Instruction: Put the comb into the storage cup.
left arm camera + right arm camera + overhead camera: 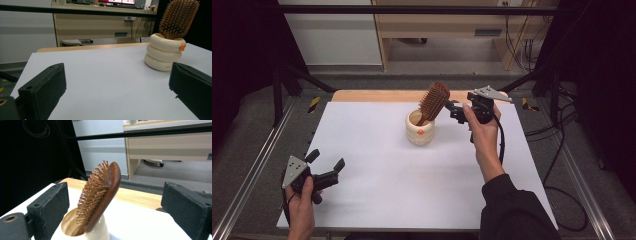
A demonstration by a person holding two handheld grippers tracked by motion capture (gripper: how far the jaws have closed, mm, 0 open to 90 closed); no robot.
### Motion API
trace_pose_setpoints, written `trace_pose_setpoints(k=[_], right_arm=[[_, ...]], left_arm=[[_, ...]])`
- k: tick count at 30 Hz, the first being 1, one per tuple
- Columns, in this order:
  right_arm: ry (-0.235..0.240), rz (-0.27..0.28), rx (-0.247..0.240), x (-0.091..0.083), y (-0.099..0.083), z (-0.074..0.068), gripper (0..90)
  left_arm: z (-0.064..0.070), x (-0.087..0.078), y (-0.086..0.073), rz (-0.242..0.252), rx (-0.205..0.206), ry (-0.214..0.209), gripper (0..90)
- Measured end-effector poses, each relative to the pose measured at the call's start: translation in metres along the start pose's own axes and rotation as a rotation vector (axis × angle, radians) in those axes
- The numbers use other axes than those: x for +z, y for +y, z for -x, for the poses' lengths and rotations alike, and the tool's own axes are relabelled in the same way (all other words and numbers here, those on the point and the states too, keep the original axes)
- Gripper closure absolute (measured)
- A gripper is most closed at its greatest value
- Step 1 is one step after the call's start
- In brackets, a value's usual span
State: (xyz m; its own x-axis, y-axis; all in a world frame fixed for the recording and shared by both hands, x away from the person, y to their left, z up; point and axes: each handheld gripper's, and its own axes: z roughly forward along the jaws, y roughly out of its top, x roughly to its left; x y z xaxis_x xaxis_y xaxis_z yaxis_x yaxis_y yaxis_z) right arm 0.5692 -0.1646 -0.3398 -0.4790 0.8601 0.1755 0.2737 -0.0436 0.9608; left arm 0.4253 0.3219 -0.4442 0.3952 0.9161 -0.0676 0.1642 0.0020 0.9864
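A brown wooden hairbrush [433, 101] stands handle-down in a cream ringed cup [420, 129] near the table's far middle, its head leaning right. In the right gripper view the hairbrush [100, 195] rises from the cup [86, 231] between my spread jaws, apart from both. My right gripper [454, 111] is open just right of the brush head. My left gripper [327, 162] rests open near the table's front left corner, nothing between its jaws. Its view has the cup [163, 52] and hairbrush [178, 18] far off at the right.
The white tabletop [377, 165] has a wooden strip [377, 95] along its far edge. Metal frame rails [252, 175] flank the table. A desk [447, 22] and cables [517, 47] stand beyond it.
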Motion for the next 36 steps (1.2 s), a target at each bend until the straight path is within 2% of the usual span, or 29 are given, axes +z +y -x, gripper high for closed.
trace_pose_setpoints(k=[10, 17, 24, 31, 36], right_arm=[[0.026, 0.006, -0.028, -0.027, -0.003, 0.010, 8.2], [0.043, 0.020, -0.037, -0.044, -0.006, 0.014, 6.2], [0.030, 0.043, -0.080, -0.053, -0.014, 0.014, 4.9], [-0.009, 0.058, -0.096, -0.062, -0.026, 0.018, 4.3], [-0.031, 0.061, -0.100, -0.076, -0.034, 0.024, 4.5]], left_arm=[[0.002, 0.001, 0.000, 0.001, -0.001, -0.035, 1.1], [0.003, 0.001, 0.000, -0.003, 0.004, -0.037, 1.1], [0.000, 0.000, 0.000, -0.001, -0.003, -0.026, 1.1], [0.001, 0.001, 0.001, 0.000, 0.005, -0.029, 1.2], [-0.001, 0.000, 0.000, -0.002, -0.001, -0.026, 1.4]])
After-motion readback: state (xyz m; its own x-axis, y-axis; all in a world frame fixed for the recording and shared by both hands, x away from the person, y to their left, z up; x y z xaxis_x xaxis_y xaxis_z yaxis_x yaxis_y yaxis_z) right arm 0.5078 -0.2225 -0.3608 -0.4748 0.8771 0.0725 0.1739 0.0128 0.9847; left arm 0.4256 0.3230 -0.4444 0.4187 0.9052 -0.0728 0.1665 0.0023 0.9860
